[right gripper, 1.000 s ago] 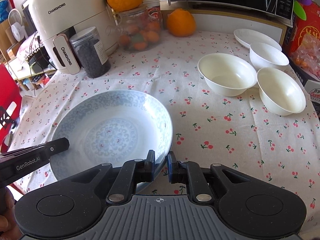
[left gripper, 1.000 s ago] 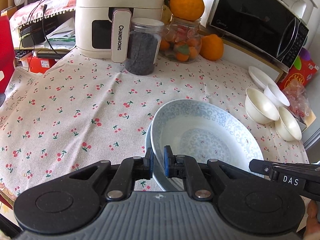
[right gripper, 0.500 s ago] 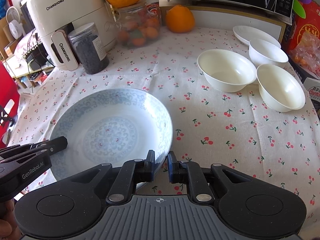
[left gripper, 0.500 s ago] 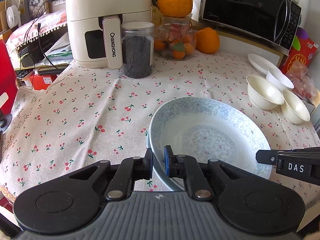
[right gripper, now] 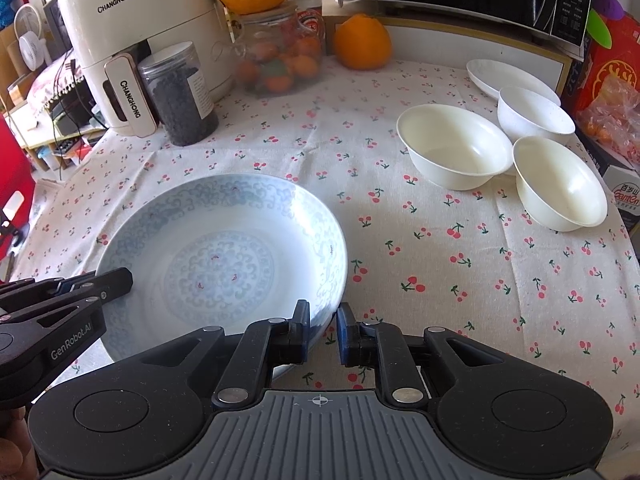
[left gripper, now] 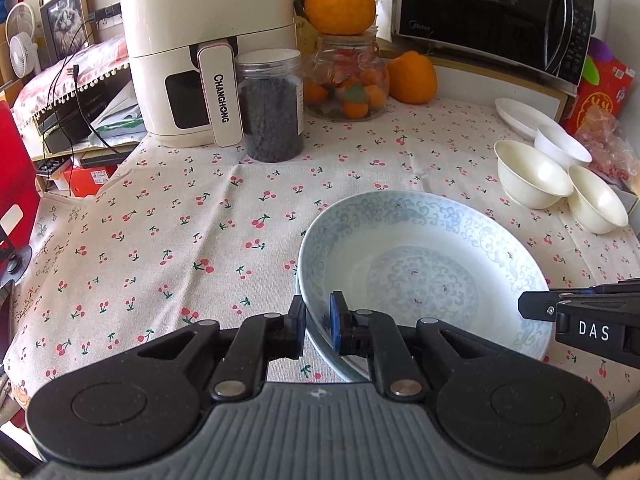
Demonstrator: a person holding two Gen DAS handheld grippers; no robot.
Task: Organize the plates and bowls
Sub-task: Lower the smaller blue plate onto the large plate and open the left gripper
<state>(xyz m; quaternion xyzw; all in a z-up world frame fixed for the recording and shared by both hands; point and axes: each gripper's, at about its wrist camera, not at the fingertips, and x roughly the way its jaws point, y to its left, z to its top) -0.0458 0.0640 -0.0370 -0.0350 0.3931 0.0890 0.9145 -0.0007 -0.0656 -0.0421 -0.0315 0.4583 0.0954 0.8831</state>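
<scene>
A large blue-patterned plate (left gripper: 420,272) (right gripper: 224,248) lies low over the cherry-print tablecloth (left gripper: 180,240), near the front edge. My left gripper (left gripper: 318,316) is shut on its left rim, one pad inside and one outside. My right gripper (right gripper: 323,324) is shut on the opposite rim. Each gripper's tip shows in the other's view, the right gripper (left gripper: 532,306) and the left gripper (right gripper: 116,284). A second rim line runs just below the plate's left edge; I cannot tell whether it belongs to another plate. Three white bowls (right gripper: 456,152) and a white plate (right gripper: 504,76) stand at the right.
Along the back stand a cream air fryer (left gripper: 204,48), a jar of dark beans (left gripper: 272,108), a glass jar of fruit (left gripper: 348,80) with an orange on top, another orange (left gripper: 412,78) and a microwave (left gripper: 492,12). A red box (right gripper: 616,76) and a bag crowd the right edge.
The left gripper has rolled, so its view now sits level, and the plate has turned flatter with it. The right gripper has held still on the rim.
</scene>
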